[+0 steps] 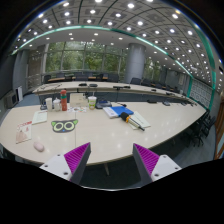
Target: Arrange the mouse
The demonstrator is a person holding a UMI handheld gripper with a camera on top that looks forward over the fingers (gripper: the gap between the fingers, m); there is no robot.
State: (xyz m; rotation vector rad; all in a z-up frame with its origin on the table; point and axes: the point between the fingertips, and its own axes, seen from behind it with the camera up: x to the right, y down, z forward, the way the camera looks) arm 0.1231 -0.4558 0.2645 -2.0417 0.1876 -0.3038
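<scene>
The hand-held gripper (110, 160) is up above the big pale table (150, 135). Its two fingers, with purple pads (76, 155), are wide apart and hold nothing. The mouse (39, 146) is small and whitish. It lies on the table, off to the left of the left finger and not touching it. Farther back are papers (126, 113), some cups (92, 101) and bottles (63, 100). Chairs (205, 125) stand around the table.
</scene>
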